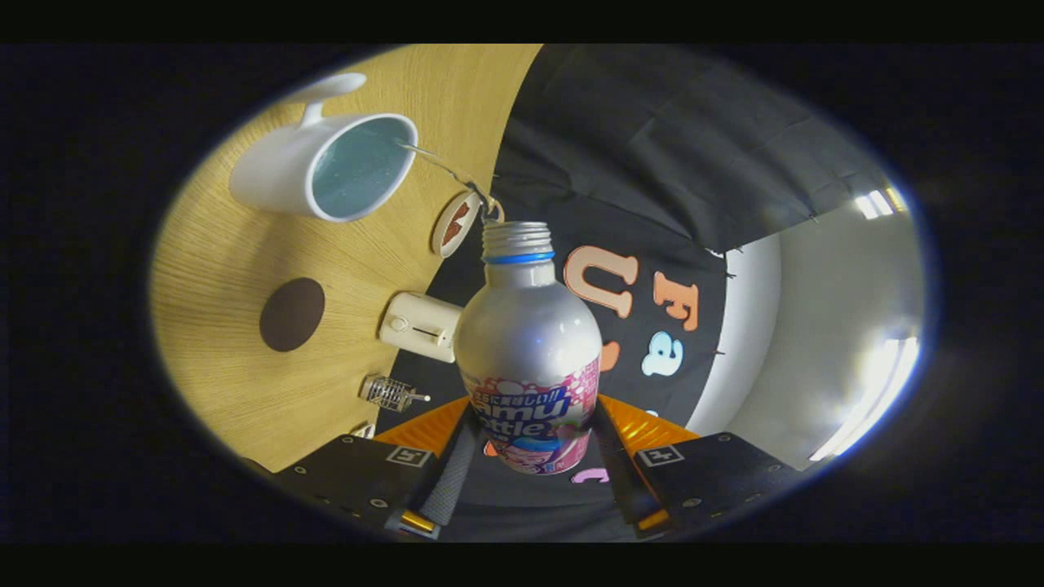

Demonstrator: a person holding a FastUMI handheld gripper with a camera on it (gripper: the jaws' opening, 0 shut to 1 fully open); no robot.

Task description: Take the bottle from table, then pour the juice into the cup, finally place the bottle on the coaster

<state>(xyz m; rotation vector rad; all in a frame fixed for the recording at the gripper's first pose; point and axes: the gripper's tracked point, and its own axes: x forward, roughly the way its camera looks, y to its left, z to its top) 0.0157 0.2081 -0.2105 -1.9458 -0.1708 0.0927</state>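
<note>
Pour step under way. Bottle point(528, 342) sits between the 2 fingers of the gripper point(530, 456), both pressing on its labelled lower body, so the tool is clamped on it. Cap is off; threaded neck points away from the fingers. The whole scene is rolled: table point(220, 269) stands steeply tilted beside the bottle, which I read as the gripper, and the hand behind it, being rotated hard about its forward axis to tip the bottle sideways.

A thin stream leaves the mouth and arcs across to the rim of the white cup point(326, 167), landing at its near lip. Liquid level inside the cup is hard to judge.

Dark round coaster point(292, 314) lies on the table, apart from the cup and bare. A second round disc point(455, 222) sits near the bottle mouth; a cream box point(420, 326) and a small wire item point(390, 392) lie nearer the fingers.

Next move, by judgement: hold the stream inside the rim, then roll back upright before carrying the bottle to the coaster.
</note>
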